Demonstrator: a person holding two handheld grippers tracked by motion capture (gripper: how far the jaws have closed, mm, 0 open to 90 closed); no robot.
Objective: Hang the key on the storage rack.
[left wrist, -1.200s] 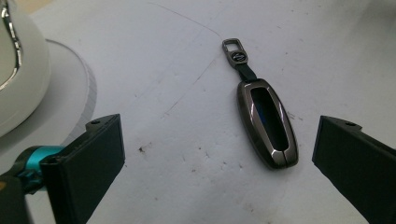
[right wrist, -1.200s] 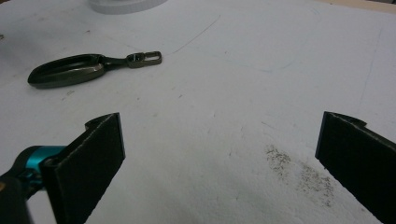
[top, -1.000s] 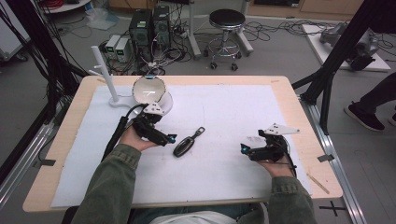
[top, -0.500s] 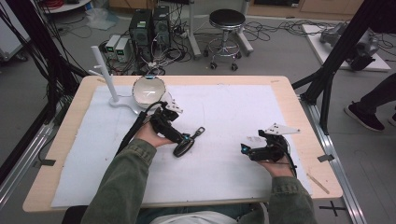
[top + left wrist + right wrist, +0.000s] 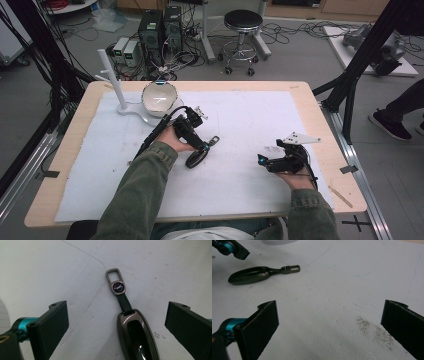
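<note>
High view shows the left claw (image 5: 204, 149) over a dark key fob (image 5: 197, 157) mid-surface, right claw (image 5: 264, 161) resting spread; left gripper view shows jaws wide around the fob's body (image 5: 138, 337), best centred before closing.

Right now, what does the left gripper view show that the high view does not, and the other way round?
Left gripper view: the round emblem on the key fob's strap, and the left gripper with its jaws wide open either side of the fob.

High view: the bowl, the white stand, the right gripper and the wooden table.

Both: the dark key fob with its metal clip, lying on the white mat.
</note>
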